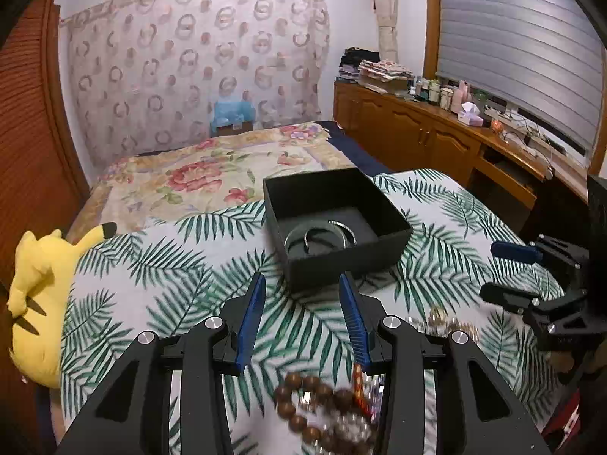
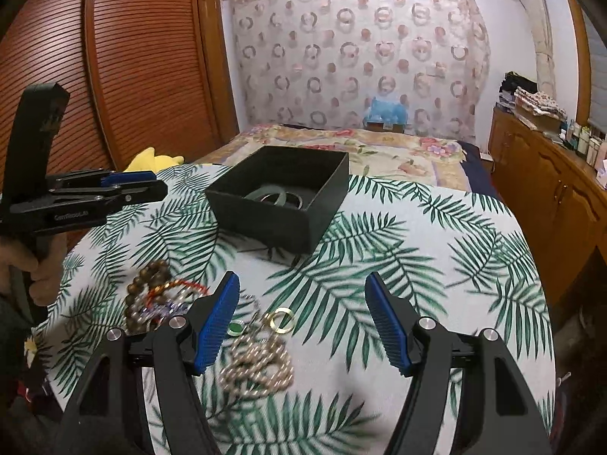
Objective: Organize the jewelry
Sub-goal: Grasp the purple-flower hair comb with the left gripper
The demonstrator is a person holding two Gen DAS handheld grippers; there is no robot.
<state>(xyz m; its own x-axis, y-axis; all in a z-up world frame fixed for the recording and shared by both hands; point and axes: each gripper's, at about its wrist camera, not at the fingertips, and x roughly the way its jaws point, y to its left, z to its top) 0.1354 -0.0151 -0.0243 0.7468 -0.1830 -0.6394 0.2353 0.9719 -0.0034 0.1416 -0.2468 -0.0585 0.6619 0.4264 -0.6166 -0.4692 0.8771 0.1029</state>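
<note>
Both tools stand empty above a palm-leaf printed cloth (image 2: 398, 235) covering a raised surface at the foot of a bed. The square black cardboard box (image 1: 334, 223) sits open on the cloth and already holds at least two bangles: a pale green bangle (image 2: 265, 192) and a silver metal bangle (image 1: 315, 237).

Loose jewelry lies nearer the cameras: a dark brown wooden bead bracelet (image 1: 303, 405) in a tangle with a thin red cord bracelet (image 2: 178, 286), a heap of pale gold bead strands (image 2: 258, 367), a flat gold ring (image 2: 280, 318) and a small green-stone ring (image 2: 236, 328).

The left tool (image 1: 299, 292) has its jaws parted, pointing toward the box with the bead tangle just below it. The right tool (image 2: 301, 292) has its jaws spread wide, hanging over the gold items with nothing between its fingers.

Step in hand, as judged: between transfers, choosing the next piece. The next move would call for lowering one tool onto a single piece, closing on it without dragging its tangled neighbours, then carrying it to the box.
</note>
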